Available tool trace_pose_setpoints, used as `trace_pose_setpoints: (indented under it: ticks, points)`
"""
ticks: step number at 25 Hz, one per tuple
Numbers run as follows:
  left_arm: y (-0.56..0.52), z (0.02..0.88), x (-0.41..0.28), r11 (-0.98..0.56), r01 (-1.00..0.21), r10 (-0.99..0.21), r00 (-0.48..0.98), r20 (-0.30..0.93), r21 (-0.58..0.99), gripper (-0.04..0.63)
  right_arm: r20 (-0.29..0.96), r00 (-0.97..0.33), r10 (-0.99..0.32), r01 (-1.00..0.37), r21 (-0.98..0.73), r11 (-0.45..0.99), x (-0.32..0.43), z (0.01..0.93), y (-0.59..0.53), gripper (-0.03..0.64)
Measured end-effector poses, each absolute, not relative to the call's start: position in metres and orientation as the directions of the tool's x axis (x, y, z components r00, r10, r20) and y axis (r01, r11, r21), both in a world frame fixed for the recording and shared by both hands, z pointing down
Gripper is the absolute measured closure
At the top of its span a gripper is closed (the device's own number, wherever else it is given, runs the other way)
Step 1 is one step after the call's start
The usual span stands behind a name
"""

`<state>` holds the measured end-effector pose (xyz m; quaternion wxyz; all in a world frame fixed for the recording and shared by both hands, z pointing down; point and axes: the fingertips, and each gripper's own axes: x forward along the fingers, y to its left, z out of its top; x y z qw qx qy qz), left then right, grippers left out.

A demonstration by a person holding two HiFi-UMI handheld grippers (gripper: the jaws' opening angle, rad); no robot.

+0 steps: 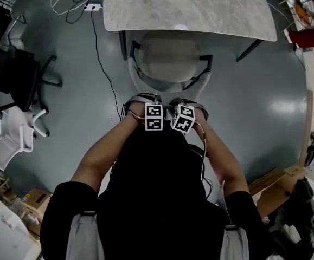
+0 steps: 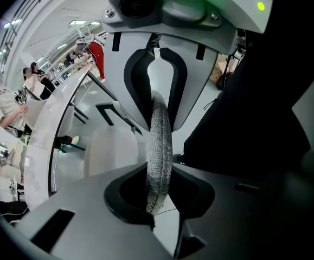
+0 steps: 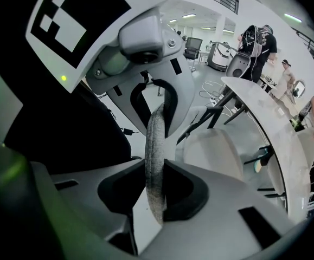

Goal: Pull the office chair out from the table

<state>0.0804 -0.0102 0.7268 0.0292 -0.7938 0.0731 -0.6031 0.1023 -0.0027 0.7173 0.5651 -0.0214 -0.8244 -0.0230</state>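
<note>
**Both grippers clamped on the backrest, chair close to the tabletop**

At the far left of the head view stand spare black chairs and a white chair, well apart from the work. A black cable runs across the floor from a white power strip near the tabletop's left corner.

The left gripper points steeply down. Its jaws are closed most of the way and pinch the thin grey fabric rim of the backrest, which runs straight through the gap between them. Gripping that top rim gives a firm handle on the side of the chair nearest the person.

The office chair sits in the middle, facing the marbled tabletop. Its pale seat is almost wholly in view, with the front edge right at the tabletop's near edge and the armrests out to either side. By my reading it is part-way out, with more floor behind it to roll over.

The right gripper sits just beside the left on the same rim, its jaws likewise narrowed onto the fabric. Two grips set close together near the middle of the rim should draw the chair straight rather than swing it.

At the far right lies an open cardboard box.

No brand or wording can be read. The only print is the black-and-white square markers on the grippers' cubes.
</note>
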Motion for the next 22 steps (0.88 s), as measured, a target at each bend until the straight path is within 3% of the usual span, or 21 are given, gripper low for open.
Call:
trace_pose_setpoints:
  ticks: [22]
  points:
    - [0.058,0.728,0.084,-0.989,-0.061,-0.144,0.28,0.949,-0.132,0.522,0.941,-0.338,-0.03,0.015,0.037,0.999,0.106,0.72,0.063,0.531]
